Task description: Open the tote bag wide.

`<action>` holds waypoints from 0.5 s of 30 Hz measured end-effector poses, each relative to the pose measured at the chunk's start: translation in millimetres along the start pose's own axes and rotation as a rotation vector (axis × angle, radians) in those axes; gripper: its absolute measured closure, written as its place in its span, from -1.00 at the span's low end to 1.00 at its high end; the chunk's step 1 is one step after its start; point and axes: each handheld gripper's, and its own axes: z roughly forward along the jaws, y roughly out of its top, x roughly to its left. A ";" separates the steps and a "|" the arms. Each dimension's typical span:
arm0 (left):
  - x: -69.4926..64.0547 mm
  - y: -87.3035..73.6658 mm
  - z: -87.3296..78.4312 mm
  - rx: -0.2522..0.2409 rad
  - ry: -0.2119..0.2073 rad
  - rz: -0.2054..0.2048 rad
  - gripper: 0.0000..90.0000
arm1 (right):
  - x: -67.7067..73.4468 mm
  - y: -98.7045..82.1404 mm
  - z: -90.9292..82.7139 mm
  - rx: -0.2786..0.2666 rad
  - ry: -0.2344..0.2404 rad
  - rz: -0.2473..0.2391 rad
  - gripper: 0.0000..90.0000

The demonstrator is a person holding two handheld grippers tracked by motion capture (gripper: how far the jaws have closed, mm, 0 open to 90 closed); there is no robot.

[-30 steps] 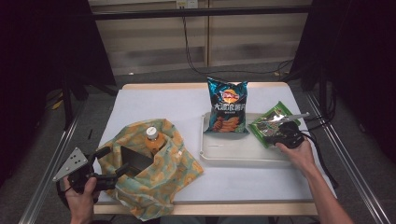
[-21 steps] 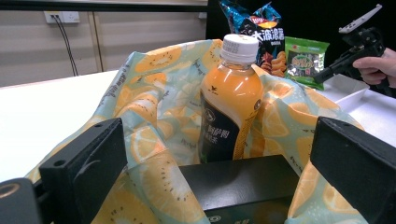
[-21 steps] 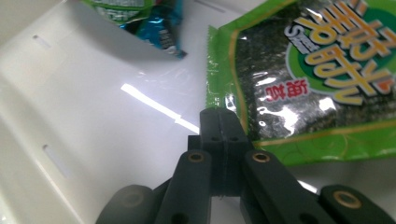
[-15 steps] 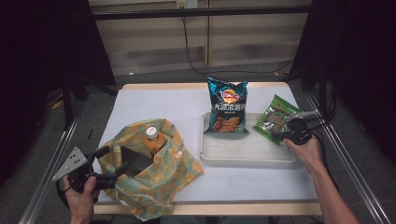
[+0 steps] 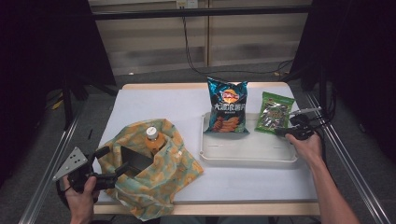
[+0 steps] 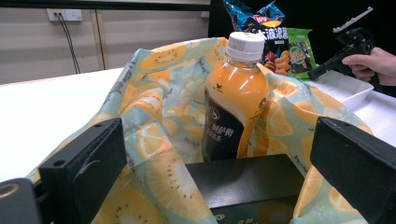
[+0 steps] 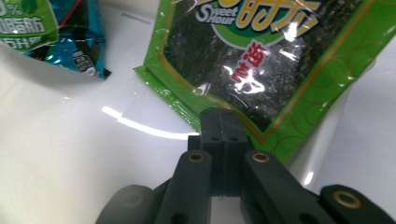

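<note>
A fruit-print cloth bag (image 5: 159, 186) lies at the front left of the table, holding an orange drink bottle (image 5: 153, 139) and a black box (image 5: 135, 158). My left gripper (image 5: 112, 159) is open at the bag's mouth, its jaws wide on either side of the box (image 6: 247, 182) and bottle (image 6: 236, 93). My right gripper (image 5: 279, 132) is shut on the lower edge of a green seaweed packet (image 5: 274, 112), which leans up over the right end of the white tray (image 5: 247, 154). In the right gripper view the pressed jaws (image 7: 223, 119) meet the packet (image 7: 261, 60). A blue chips bag (image 5: 227, 106) stands in the tray.
The white table's right edge runs close beside my right hand. Metal rails flank the table on both sides. Cables hang down the back wall. A corner of the chips bag (image 7: 70, 42) lies left of the right gripper.
My right gripper has carried the green packet toward the far right, from lying in the tray to leaning over its right end. The left gripper and the bag have not moved.
</note>
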 end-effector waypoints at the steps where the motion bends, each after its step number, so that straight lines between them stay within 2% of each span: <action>1: 0.0 0.2 0.3 0.005 -0.006 0.007 -0.92 | -1.0 2.6 2.4 0.009 0.002 0.022 1.00; 7: 1.2 -0.7 -0.6 0.004 0.003 -0.007 -0.92 | -4.0 10.3 8.3 0.002 -0.006 0.015 1.00; 15: 0.9 -0.6 0.7 0.010 0.000 0.006 -0.92 | -4.7 11.1 8.8 0.002 0.002 0.021 1.00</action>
